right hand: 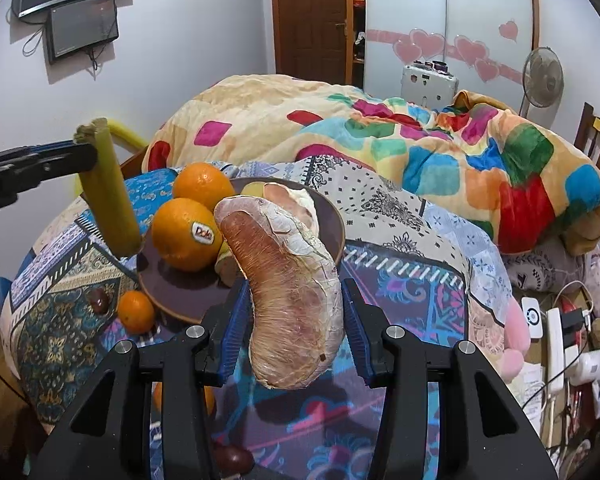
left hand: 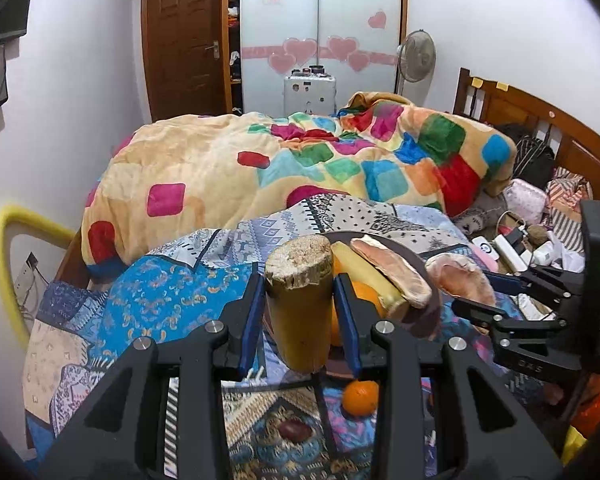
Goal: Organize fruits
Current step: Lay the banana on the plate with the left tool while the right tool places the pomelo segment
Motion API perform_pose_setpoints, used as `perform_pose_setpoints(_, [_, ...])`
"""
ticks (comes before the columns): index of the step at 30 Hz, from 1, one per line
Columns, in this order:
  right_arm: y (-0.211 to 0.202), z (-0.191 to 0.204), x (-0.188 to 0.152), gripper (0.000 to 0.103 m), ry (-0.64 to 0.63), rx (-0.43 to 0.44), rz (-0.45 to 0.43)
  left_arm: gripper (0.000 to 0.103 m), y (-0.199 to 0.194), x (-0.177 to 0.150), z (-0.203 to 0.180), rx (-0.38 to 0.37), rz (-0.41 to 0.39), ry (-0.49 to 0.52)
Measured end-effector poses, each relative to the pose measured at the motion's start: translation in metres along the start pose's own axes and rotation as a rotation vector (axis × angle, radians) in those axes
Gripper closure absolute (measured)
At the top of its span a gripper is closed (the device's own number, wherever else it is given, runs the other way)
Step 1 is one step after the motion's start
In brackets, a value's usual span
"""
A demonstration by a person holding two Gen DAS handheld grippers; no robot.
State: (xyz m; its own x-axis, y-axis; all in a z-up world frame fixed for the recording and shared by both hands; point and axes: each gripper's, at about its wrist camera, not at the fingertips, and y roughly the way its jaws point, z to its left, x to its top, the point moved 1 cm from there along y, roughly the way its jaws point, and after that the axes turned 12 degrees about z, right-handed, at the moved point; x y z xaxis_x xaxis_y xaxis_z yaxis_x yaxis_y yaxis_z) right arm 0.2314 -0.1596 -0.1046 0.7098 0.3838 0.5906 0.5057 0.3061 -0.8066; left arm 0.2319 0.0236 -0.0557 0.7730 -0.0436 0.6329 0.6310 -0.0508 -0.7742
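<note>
I see my left gripper (left hand: 300, 304) clamped on a short yellow-green length of sugarcane with a rough cut top (left hand: 300, 300); both blue pads press its sides and it stands nearly upright, clear of the bedding. In the right wrist view the same cane piece (right hand: 109, 200) hangs tilted just beside the left rim of the round dark brown plate (right hand: 179, 300).

My right gripper (right hand: 293, 320) is closed on a large curved pomelo segment in pale, papery pinkish skin (right hand: 291, 300), held lengthwise between the blue pads and lifted over the near edge of the plate. From the left wrist view that segment (left hand: 460, 280) sits at the tips of the right gripper (left hand: 472, 292), just to the right of the plate (left hand: 428, 312).

On the plate I see two big oranges (right hand: 187, 236), the nearer one with a red brand sticker, touching each other, plus a second pomelo segment (right hand: 295, 200) and a pale yellow cane piece (left hand: 364, 272) lying across the dish.

A small tangerine (right hand: 136, 311) lies on the patterned patchwork bedspread (right hand: 400, 292) just beside the plate's near-left rim, with a dark red-brown date-like fruit (right hand: 99, 300) next to it. Another dark fruit (right hand: 231, 460) lies on the spread below my right gripper.
</note>
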Motion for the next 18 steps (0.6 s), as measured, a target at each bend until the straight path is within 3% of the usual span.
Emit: perform_pose_setpoints(18, [0.032, 0.015, 0.049, 0.061, 0.014, 0.069, 0.038, 0.068, 0.036, 0.02, 0.011, -0.05, 0.006, -0.023])
